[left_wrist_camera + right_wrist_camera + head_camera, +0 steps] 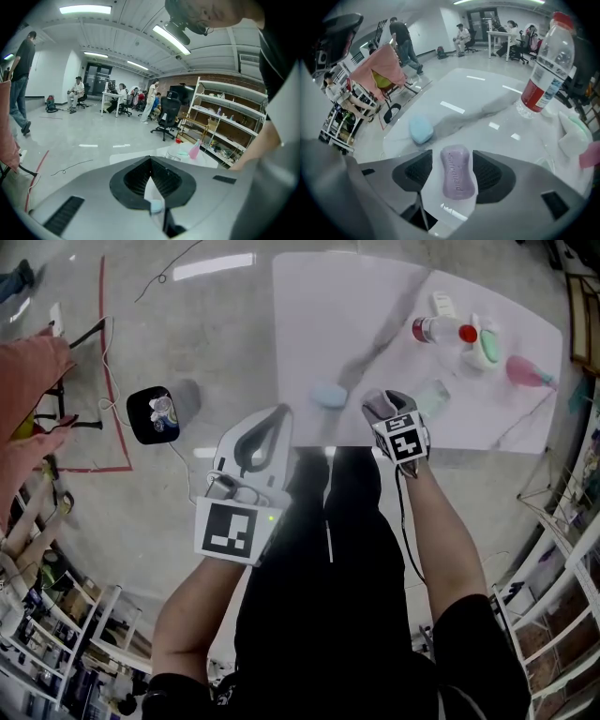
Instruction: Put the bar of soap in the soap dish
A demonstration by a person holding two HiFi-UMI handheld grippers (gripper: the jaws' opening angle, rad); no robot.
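A purple bar of soap (457,173) lies on the white table (337,324) between the jaws of my right gripper (451,161), with a thin gap on each side, so the pads do not press on it. In the head view that gripper (382,405) points steeply down near the table's front edge. A light blue bar of soap (328,395) lies just to its left. The green and white soap dish (485,345) stands at the far right of the table. My left gripper (279,413) hovers at the front edge, its tips together on nothing.
A clear bottle with a red label (441,330) stands beside the dish, a pink item (527,371) to the right of it, and a clear wrapper (433,395) nearer me. A black round object (155,414) lies on the floor to the left. People sit and stand far off.
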